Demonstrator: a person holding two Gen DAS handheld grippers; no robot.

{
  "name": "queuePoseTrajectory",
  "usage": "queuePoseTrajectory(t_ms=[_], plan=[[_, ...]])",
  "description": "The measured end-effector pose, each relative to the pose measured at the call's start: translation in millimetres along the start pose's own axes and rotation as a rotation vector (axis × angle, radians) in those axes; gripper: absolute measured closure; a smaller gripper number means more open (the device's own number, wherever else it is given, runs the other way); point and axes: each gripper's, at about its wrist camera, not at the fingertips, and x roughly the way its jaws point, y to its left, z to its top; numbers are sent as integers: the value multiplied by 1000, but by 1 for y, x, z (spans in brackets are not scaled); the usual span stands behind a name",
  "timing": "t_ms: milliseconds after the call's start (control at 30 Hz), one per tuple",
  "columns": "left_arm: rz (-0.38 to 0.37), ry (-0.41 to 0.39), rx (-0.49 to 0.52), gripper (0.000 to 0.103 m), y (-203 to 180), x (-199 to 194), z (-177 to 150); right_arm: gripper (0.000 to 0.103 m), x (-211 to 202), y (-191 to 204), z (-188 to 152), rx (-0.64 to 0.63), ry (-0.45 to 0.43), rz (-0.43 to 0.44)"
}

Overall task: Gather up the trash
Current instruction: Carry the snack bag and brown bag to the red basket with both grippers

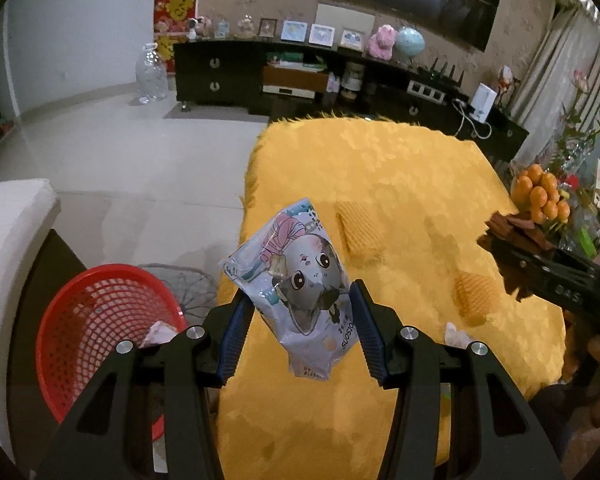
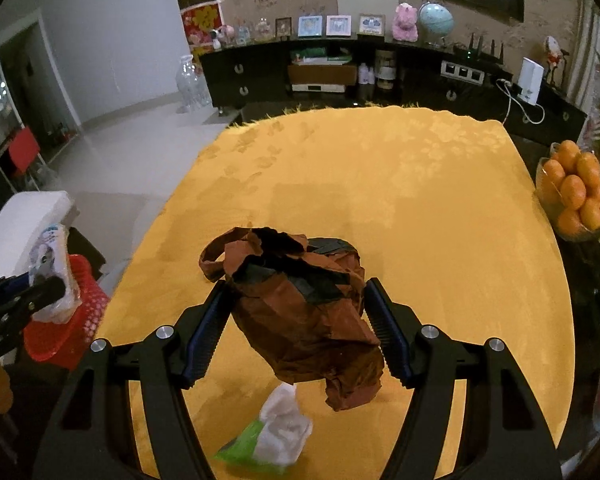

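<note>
My left gripper point(image 1: 302, 320) is clamped on a cat-print pouch point(image 1: 296, 280), which hangs clear of the yellow cloth point(image 1: 400, 184). My right gripper point(image 2: 296, 328) is closed around a crumpled brown paper bag point(image 2: 300, 304), also lifted off the cloth. So both hands are loaded, and I judge the step in hand to be the carry to the red basket point(image 1: 100, 320), which sits low at my left, off the table edge, with what looks like a scrap of tissue already inside it, though the mesh and my own finger hide most of that.

Next I should swing the pouch over the basket mouth and let go only when it is above the rim; the bag must follow, and being bulky and loose it may catch on the rim or spill beside it. From the right wrist the pouch appears right over the basket.

Left on the cloth: a tissue with a green wrapper point(image 2: 276, 436) near me, and two yellow foam nets point(image 1: 360, 228) further out
</note>
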Motion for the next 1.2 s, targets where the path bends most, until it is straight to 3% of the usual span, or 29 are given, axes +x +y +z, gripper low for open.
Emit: queuePoseTrajectory(t_ms=[467,1200], plan=[[41,-49,-30,55,18,-36,-5,37,-39,19,-15,9,-22,42],[120,-84,-148,55,83,-57,-8,37,-29,88,-2,-94,-10,124]])
